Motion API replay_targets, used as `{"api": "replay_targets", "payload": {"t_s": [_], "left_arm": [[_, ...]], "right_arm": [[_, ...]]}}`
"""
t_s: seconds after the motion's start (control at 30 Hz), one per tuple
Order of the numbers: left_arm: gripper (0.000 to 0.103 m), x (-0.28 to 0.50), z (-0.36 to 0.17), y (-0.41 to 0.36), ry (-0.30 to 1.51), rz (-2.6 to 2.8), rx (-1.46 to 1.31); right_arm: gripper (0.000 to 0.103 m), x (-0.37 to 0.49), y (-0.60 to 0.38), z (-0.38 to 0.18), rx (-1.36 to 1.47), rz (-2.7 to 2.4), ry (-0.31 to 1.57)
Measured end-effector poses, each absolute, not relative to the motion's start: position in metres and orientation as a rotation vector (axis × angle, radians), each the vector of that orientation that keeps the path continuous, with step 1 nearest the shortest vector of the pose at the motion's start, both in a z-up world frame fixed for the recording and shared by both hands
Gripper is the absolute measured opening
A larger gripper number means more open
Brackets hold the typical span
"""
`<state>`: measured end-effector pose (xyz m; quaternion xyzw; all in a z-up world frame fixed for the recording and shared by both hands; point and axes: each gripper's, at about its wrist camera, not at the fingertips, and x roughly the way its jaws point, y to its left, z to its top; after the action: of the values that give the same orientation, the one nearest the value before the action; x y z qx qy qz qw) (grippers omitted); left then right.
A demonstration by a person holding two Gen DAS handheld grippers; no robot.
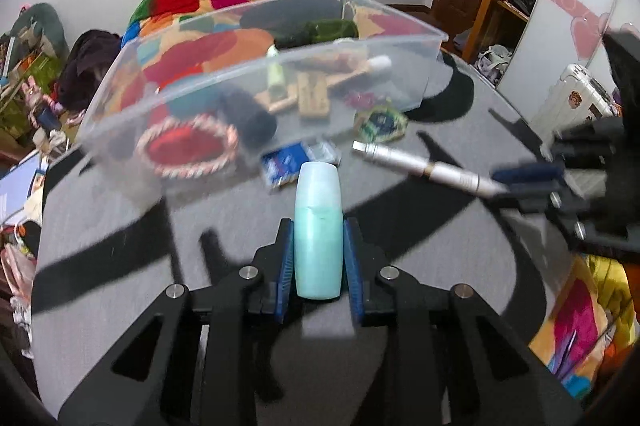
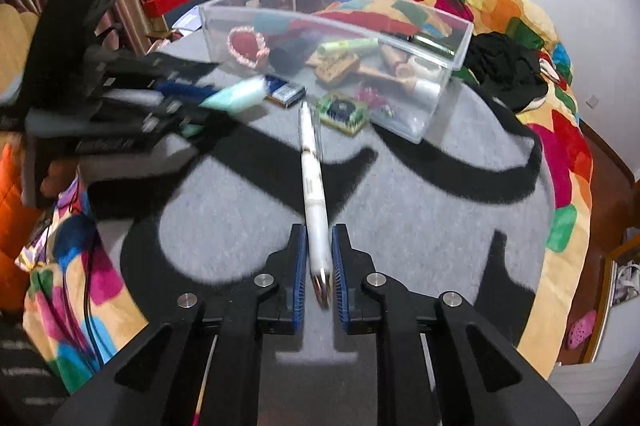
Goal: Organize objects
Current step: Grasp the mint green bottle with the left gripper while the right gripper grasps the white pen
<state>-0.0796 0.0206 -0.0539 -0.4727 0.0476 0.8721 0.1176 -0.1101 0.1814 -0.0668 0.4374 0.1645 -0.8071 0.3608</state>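
The left claw [image 1: 319,258] clamps a mint bottle [image 1: 319,230], the right claw [image 2: 319,266] a white pen [image 2: 314,186], both short of the clear bin's [image 1: 248,66] near wall.

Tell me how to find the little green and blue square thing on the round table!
Start at the clear plastic box on the grey round table. Just outside its near wall, between the blue card pack and a pink tangle, lies the crocheted square. It alone is yarn, with a green border and a dark blue middle.
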Motion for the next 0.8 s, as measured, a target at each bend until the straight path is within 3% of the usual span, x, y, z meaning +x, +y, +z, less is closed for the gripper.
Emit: {"api": "replay_targets", "payload": {"t_s": [0.27, 0.47, 0.8], "left_arm": [[0.028, -0.065, -0.058, 0.019, 0.104, 2.570, -1.355], [0.024, -0.063, -0.061, 0.021, 0.119, 2.639, -1.298], [0.024, -0.061, -0.030, 0.004, 0.014, 2.720, -1.206]], "right_arm": [[0.021, -0.137, 0.160, -0.076, 1.159, -2.141, 0.341], [0.011, -0.124, 0.155, -0.074, 1.125, -2.179, 0.363], [0.010, -0.112, 0.158, -0.032, 0.995, -2.209, 0.232]]}}
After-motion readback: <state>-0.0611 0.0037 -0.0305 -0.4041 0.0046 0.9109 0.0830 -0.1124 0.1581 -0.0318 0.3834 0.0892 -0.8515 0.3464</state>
